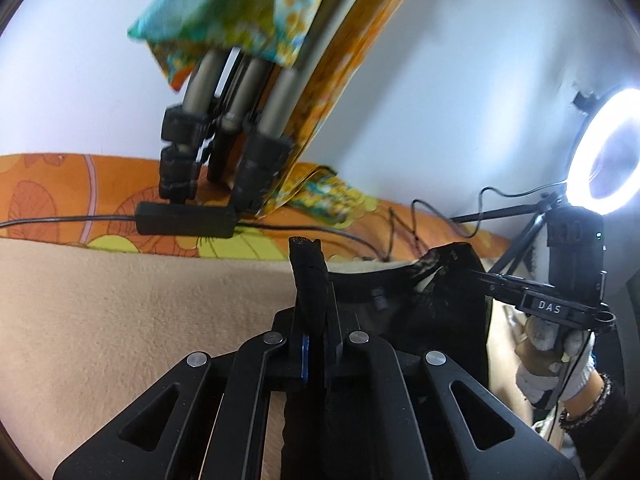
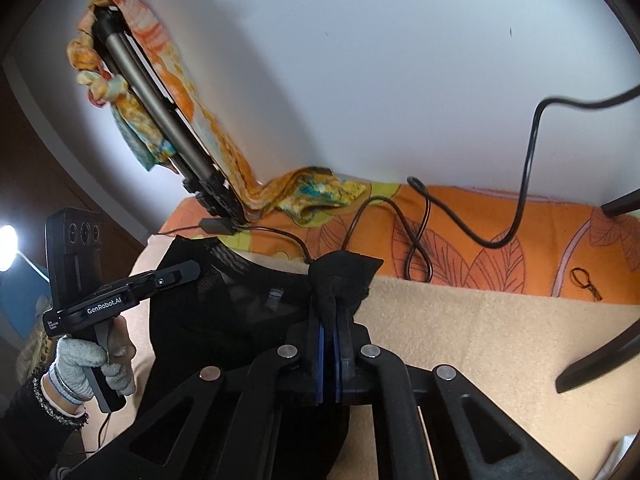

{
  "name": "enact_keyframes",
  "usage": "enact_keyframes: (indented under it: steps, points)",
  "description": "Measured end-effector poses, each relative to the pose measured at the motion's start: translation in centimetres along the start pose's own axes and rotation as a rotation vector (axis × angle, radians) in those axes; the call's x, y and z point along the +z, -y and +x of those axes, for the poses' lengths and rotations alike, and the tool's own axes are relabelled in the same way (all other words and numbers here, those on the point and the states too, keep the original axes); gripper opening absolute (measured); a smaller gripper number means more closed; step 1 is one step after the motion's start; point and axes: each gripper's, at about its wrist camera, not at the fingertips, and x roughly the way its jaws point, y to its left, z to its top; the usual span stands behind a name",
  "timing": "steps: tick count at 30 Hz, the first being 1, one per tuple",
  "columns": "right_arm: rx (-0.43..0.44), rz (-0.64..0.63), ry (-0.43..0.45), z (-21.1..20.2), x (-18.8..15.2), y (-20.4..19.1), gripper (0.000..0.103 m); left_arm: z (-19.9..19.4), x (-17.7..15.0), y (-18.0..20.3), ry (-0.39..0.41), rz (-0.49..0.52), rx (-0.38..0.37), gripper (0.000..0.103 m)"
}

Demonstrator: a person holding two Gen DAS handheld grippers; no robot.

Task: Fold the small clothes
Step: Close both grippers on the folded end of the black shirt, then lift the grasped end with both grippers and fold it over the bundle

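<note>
Left wrist view, both tools clamped on black garment (image 1: 436, 300), scarf-draped tripod (image 1: 240, 120) ahead, ring light (image 1: 608, 156) right.

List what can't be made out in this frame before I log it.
- Black garment: its lower part is hidden behind the gripper bodies and cut off by the bottom edge in both wrist views, so its type and fold state are unclear.
- Left gripper fingers: fabric wraps them.
- Patterned cloth: blurred and cut by the top edge in the left wrist view.
- Small object on the orange sheet: too small to identify, right wrist view.
</note>
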Motion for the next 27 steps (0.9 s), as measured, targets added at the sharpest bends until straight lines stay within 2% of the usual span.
enact_keyframes:
  steps: [14, 27]
  points:
    - [0.07, -0.06, 0.052, -5.4, -0.6, -3.4, 0.001, -4.7, -0.5, 3.2, 0.034, 0.056, -0.049, 0.003]
    - [0.14, -0.12, 0.073, -13.5, -5.7, -8.9, 0.001, -11.0, -4.9, 7.6, 0.055, 0.134, -0.085, 0.003]
